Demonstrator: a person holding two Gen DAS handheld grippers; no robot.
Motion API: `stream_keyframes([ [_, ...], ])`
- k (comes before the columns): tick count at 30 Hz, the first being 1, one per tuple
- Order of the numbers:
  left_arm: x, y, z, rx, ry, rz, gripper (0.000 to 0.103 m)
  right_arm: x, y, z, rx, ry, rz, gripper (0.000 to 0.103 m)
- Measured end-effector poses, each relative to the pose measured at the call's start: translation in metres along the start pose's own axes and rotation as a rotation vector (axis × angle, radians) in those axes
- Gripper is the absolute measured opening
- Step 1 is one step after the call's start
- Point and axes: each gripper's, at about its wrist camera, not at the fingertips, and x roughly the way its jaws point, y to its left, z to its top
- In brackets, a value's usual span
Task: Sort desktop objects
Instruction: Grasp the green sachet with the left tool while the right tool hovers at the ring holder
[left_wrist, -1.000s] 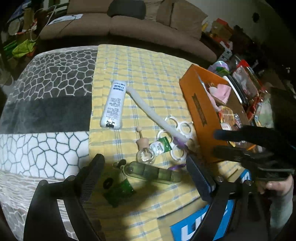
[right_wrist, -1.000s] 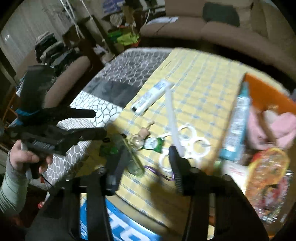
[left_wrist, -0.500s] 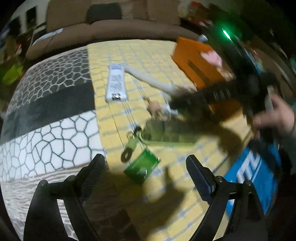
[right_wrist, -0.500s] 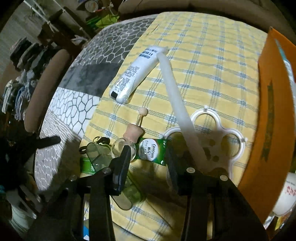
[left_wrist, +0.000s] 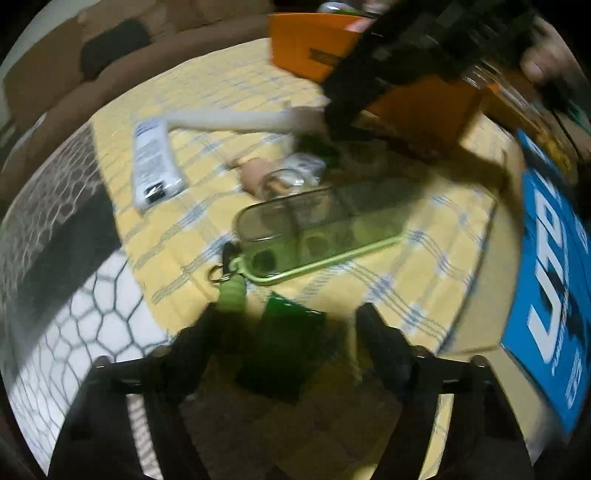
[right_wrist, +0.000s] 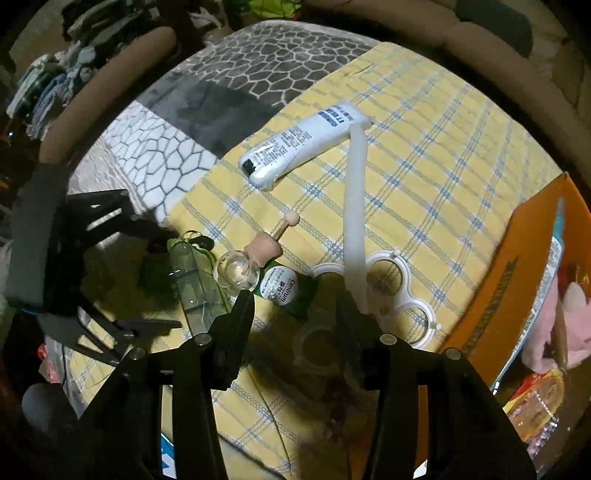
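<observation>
- The left tool (left_wrist: 284, 328) hangs low over the yellow checked cloth (left_wrist: 424, 258), pointing steeply down. Its jaws have just been closing and stand at a middling gap, with a dark green packet (left_wrist: 284, 350) lying between the two fingers; the blurred view does not show the pads pressing on it.
- Just beyond the packet lies a clear green pill case (left_wrist: 317, 232) with a metal ring (left_wrist: 218, 273) and a pale green strap at its near end.
- The right tool (right_wrist: 295, 310) also points down, its jaws fairly narrow and just now opening a little. Nothing is gripped — the fingertips frame a bare, shadowed patch of cloth at the near edge of a white plastic ring holder (right_wrist: 391, 291).
- A long white tube (right_wrist: 354, 221) lies across that ring holder, and its far end touches a white squeeze tube (right_wrist: 299, 147) lying flat on the cloth.
- Beside the right tool's left finger sit a green Centrum sachet (right_wrist: 282, 290) and a small round glass bottle (right_wrist: 236, 273) with a wooden stopper.
- An orange box (right_wrist: 506, 280) stands at the right of the tabletop, holding something pink and other packets.
- A blue printed box (left_wrist: 546, 266) lies at the cloth's edge in the left wrist view.
</observation>
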Motion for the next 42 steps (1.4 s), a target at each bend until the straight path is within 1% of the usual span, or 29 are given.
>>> stream_keyframes([
  [1,-0.001,0.002,0.0,0.005,0.001,0.004,0.055,-0.002,0.0,0.001,-0.018,-0.005,0.013,0.044],
  [2,-0.003,0.008,-0.001,-0.004,0.0,0.005,0.048,-0.004,0.001,0.003,-0.049,-0.007,0.026,0.044],
  [3,-0.006,0.014,-0.002,-0.017,-0.005,-0.007,0.045,-0.004,0.003,0.003,-0.074,-0.006,0.032,0.044],
  [4,-0.007,0.019,-0.005,-0.029,-0.007,-0.042,0.044,-0.004,0.006,0.006,-0.116,-0.002,0.028,0.044],
  [5,-0.008,0.019,-0.007,-0.029,-0.008,-0.051,0.044,-0.003,0.01,0.009,-0.171,0.012,0.011,0.044],
  [8,-0.013,0.012,-0.012,0.019,-0.018,-0.029,0.042,0.009,0.023,0.015,-0.333,0.08,-0.055,0.044],
  [9,-0.016,0.01,-0.011,0.021,-0.018,-0.032,0.041,0.015,0.028,0.016,-0.388,0.108,-0.071,0.044],
  [10,-0.018,0.01,-0.011,0.019,-0.019,-0.041,0.038,0.023,0.033,0.016,-0.459,0.148,-0.094,0.044],
  [12,-0.024,0.011,-0.01,0.011,-0.026,-0.076,0.015,0.035,0.038,0.016,-0.518,0.211,-0.094,0.044],
  [13,-0.025,0.012,-0.01,0.004,-0.028,-0.091,0.015,0.041,0.04,0.017,-0.546,0.24,-0.1,0.044],
  [16,-0.022,0.012,-0.012,0.007,-0.007,-0.097,0.016,0.06,0.051,0.018,-0.632,0.29,-0.135,0.044],
  [18,-0.02,0.008,-0.012,0.018,0.001,-0.076,0.017,0.072,0.058,0.018,-0.694,0.329,-0.165,0.045],
  [19,-0.022,0.005,-0.012,0.027,-0.004,-0.065,0.022,0.077,0.061,0.017,-0.725,0.356,-0.18,0.046],
  [20,-0.024,0.004,-0.012,0.029,-0.01,-0.061,0.028,0.077,0.062,0.018,-0.742,0.355,-0.18,0.046],
  [21,-0.024,0.004,-0.011,0.025,-0.014,-0.056,0.044,0.078,0.063,0.018,-0.759,0.366,-0.183,0.045],
  [22,-0.023,0.004,-0.01,0.022,-0.014,-0.039,0.057,0.078,0.063,0.018,-0.757,0.373,-0.183,0.045],
  [23,-0.022,0.004,-0.01,0.022,-0.015,-0.027,0.063,0.078,0.062,0.018,-0.753,0.381,-0.177,0.044],
  [24,-0.021,0.005,-0.009,0.015,-0.019,-0.015,0.075,0.077,0.062,0.017,-0.755,0.384,-0.177,0.039],
  [25,-0.021,0.006,-0.008,0.0,-0.024,-0.014,0.079,0.076,0.062,0.015,-0.759,0.384,-0.179,0.032],
  [26,-0.021,0.007,-0.007,-0.017,-0.029,-0.026,0.079,0.074,0.061,0.013,-0.757,0.383,-0.184,0.032],
  [29,-0.018,0.011,-0.007,-0.061,-0.024,-0.029,0.077,0.058,0.052,0.009,-0.697,0.328,-0.18,0.031],
  [31,-0.012,0.01,-0.012,-0.051,0.01,-0.031,0.051,0.041,0.043,0.007,-0.643,0.27,-0.174,0.031],
  [32,-0.013,0.008,-0.015,-0.045,0.004,-0.021,0.051,0.029,0.038,0.006,-0.607,0.228,-0.153,0.031],
  [33,-0.015,0.009,-0.016,-0.05,0.007,-0.038,0.051,0.019,0.035,0.004,-0.58,0.191,-0.144,0.031],
  [35,-0.017,0.01,-0.018,-0.056,0.002,-0.037,0.04,-0.005,0.021,0.003,-0.489,0.097,-0.103,0.031],
  [36,-0.017,0.012,-0.019,-0.066,0.005,-0.03,0.031,-0.012,0.016,0.0,-0.437,0.062,-0.071,0.031],
  [39,-0.02,0.014,-0.022,-0.092,-0.005,-0.03,0.029,-0.031,0.001,-0.009,-0.287,-0.055,0.001,0.031],
  [40,-0.02,0.014,-0.022,-0.103,-0.007,-0.019,0.029,-0.037,-0.009,-0.012,-0.222,-0.1,0.027,0.031],
  [42,-0.026,0.016,-0.025,-0.147,-0.018,-0.024,0.029,-0.039,-0.019,-0.01,-0.138,-0.159,0.062,0.031],
])
